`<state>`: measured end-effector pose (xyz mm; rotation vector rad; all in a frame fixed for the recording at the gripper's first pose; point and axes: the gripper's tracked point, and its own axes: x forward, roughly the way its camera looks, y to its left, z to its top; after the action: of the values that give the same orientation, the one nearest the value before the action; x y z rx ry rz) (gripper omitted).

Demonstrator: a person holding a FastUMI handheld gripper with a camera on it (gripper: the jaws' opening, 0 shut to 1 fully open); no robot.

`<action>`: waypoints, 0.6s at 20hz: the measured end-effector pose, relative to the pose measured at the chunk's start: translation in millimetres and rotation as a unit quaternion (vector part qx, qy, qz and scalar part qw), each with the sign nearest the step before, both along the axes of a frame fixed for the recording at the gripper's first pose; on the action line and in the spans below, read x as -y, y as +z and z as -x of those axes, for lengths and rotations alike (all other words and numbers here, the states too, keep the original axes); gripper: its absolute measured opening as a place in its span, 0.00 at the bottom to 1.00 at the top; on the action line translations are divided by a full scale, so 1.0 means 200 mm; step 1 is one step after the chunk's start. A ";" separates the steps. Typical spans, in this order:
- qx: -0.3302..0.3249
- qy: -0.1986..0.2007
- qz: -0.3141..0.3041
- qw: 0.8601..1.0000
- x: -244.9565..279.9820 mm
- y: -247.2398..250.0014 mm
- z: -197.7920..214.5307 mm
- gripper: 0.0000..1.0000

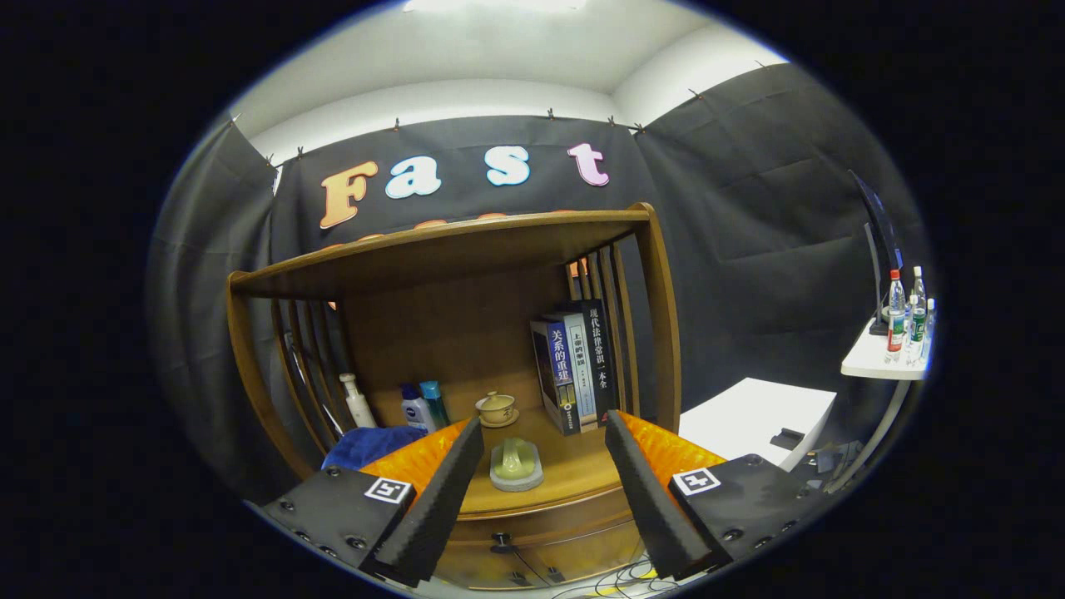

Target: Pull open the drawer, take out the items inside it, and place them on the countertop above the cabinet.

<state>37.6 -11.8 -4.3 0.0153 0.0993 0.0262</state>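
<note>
Tool (545, 466) spread wide, holding nothing, aimed at wooden cabinet (449, 333). Curved wooden drawer (541, 532) shut below countertop, small dark knob (502, 545) low between fingers. Pale green soap-like block on grey dish (516, 464) on countertop. Drawer contents hidden.

Hand-held gripper (545, 491) w/ fingers spread wide, counter (574, 474) just beyond them, drawer (532, 545) below its front edge. On counter: small dish (516, 466) near the front, teacup (497, 408) behind it, books (578, 366) upright at right, bottles (420, 406) far left, cloth (370, 445) left-front. Side table w/ bottles (907, 320) well off right.
</note>
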 end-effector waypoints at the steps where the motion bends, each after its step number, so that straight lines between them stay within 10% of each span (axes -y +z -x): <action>1: -0.001 0.001 0.000 1.000 0.00 -0.01 0.00 0.98; 12: -0.011 0.004 -0.001 1.000 -0.03 -0.04 -0.01 0.98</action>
<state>38.7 -5.5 -13.2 0.0167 0.1211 0.0351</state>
